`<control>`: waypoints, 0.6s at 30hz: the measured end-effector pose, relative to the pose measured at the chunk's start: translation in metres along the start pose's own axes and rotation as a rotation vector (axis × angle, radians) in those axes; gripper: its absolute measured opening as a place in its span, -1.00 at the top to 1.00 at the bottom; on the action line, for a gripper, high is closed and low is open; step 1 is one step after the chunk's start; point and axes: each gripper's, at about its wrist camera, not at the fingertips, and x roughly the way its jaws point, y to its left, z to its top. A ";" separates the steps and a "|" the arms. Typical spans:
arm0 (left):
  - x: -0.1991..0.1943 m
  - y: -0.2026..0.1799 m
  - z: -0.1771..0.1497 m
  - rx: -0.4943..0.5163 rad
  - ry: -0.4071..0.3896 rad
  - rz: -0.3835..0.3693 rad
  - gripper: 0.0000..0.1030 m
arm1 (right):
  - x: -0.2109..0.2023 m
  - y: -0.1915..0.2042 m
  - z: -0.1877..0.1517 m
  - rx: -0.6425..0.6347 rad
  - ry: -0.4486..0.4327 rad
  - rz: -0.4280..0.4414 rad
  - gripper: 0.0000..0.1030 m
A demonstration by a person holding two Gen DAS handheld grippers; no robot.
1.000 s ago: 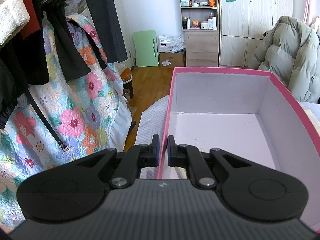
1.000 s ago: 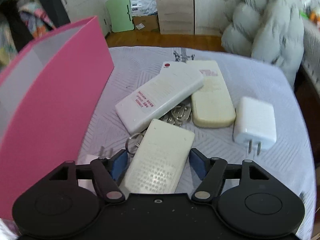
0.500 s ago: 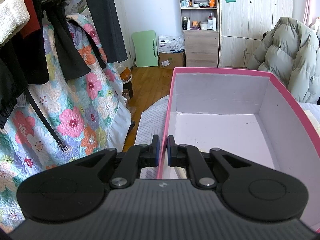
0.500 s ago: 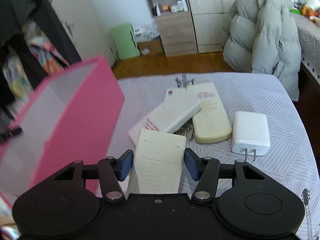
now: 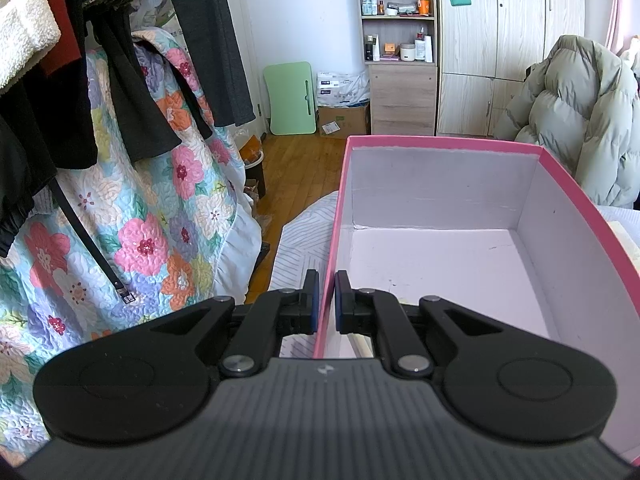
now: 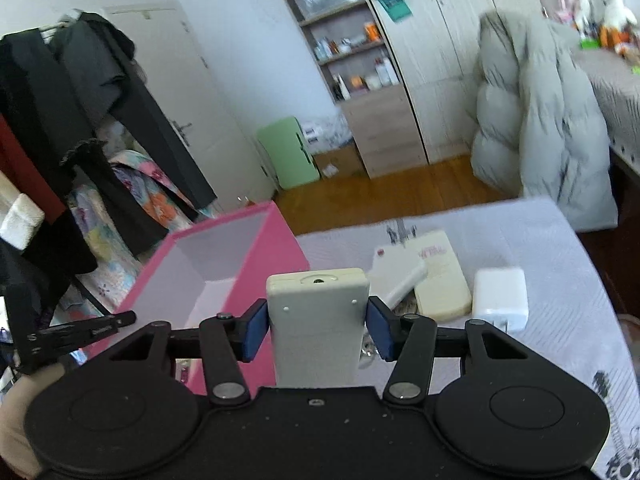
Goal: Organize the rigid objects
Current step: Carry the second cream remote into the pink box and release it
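Both claws gripping (remote [image 6: 318,312], box wall [image 5: 326,280]).

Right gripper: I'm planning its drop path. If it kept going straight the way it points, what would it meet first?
Probably nothing at first. The right gripper, holding the cream remote, points above the pink box's right wall, with floor beyond. Depth is unclear.

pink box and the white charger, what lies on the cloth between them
In the right wrist view, two overlapping remotes lie between the pink box and the white charger; the held remote partly blocks that stretch.
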 end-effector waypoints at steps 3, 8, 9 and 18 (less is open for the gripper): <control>0.000 0.000 0.000 0.001 0.000 0.000 0.87 | -0.009 0.012 0.006 -0.051 -0.031 0.005 -0.13; 0.000 0.000 0.000 0.001 -0.001 0.000 0.88 | -0.023 0.039 0.030 -0.131 -0.083 0.079 -0.13; 0.000 0.000 0.000 0.002 -0.001 0.000 0.88 | -0.025 0.045 0.036 -0.146 -0.095 0.098 -0.13; -0.001 -0.001 0.001 0.001 -0.005 -0.003 0.88 | 0.026 0.106 0.062 -0.262 -0.067 0.272 -0.13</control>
